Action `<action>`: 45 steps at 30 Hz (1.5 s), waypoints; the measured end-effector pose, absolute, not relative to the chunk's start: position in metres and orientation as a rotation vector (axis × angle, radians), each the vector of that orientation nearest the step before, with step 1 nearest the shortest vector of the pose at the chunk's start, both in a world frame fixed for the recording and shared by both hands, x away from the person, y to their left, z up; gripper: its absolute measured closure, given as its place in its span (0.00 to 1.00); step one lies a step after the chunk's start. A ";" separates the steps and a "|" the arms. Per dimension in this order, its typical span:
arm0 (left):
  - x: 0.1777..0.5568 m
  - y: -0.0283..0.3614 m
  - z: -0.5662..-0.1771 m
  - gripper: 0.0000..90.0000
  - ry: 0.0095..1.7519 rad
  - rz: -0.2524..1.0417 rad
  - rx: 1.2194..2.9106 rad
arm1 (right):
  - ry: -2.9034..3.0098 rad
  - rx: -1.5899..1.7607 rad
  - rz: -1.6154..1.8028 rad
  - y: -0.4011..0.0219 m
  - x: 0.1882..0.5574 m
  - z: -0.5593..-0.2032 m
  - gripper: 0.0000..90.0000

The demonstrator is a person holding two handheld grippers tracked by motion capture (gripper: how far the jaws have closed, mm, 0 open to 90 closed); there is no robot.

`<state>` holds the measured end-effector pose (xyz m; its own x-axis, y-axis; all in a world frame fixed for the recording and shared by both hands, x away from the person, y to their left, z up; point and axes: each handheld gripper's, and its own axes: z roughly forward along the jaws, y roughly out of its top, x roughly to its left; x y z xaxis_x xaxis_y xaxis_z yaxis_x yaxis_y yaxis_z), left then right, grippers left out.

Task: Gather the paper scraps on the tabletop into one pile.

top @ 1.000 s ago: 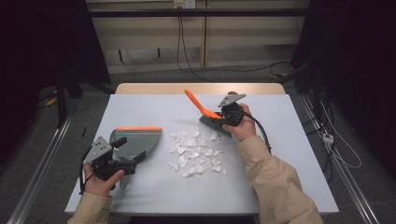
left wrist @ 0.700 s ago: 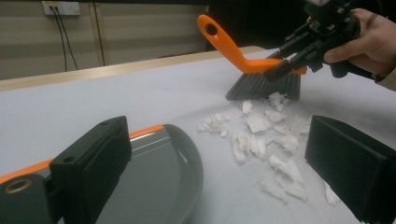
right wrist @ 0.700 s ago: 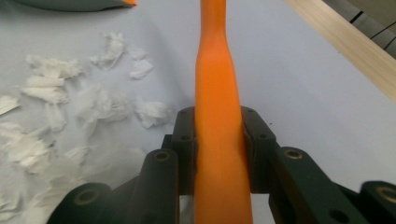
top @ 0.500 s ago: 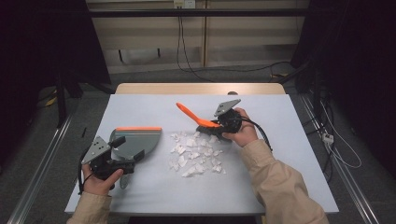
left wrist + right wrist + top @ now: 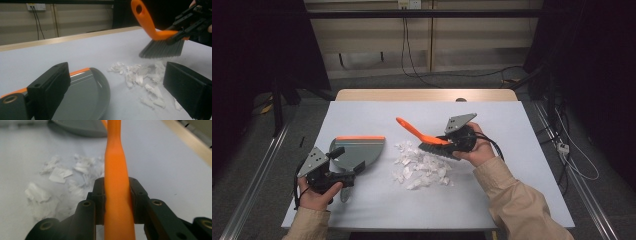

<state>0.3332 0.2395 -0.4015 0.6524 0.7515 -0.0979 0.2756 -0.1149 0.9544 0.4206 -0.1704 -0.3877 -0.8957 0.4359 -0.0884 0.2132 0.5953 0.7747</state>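
The high view is taking in the whole pale table (image 5: 522,165), with the grey, orange-edged dustpan (image 5: 357,151) lying at the left and the heap of white paper scraps (image 5: 422,167) lying at the middle, just beside the pan's open edge. The left tool (image 5: 343,176) is sitting at the pan's near end, though this view is not showing a grip.

The left tool's view is showing its two black jaws standing wide apart, one over the dustpan (image 5: 82,92) and one beside the scraps (image 5: 140,77), pressing on nothing.

The right tool's view is showing what the others are not: its jaws are clamping the orange handle of the brush (image 5: 117,192). In the high view the right tool (image 5: 447,144) is holding the brush (image 5: 419,134) with its dark bristles hanging just over the scraps' far edge.
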 end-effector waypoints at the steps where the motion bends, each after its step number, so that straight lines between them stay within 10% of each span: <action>1: 0.333 0.240 -0.401 0.08 0.847 0.503 1.687 | 2.543 0.534 1.182 -0.172 0.422 -0.385 0.79; 28: 0.333 0.245 -0.404 0.08 0.882 0.504 1.706 | 2.553 0.531 1.293 -0.103 0.505 -0.424 0.79; 45: 0.326 0.254 -0.405 0.08 0.904 0.521 1.702 | 2.726 0.281 1.199 -0.114 0.468 -0.413 0.79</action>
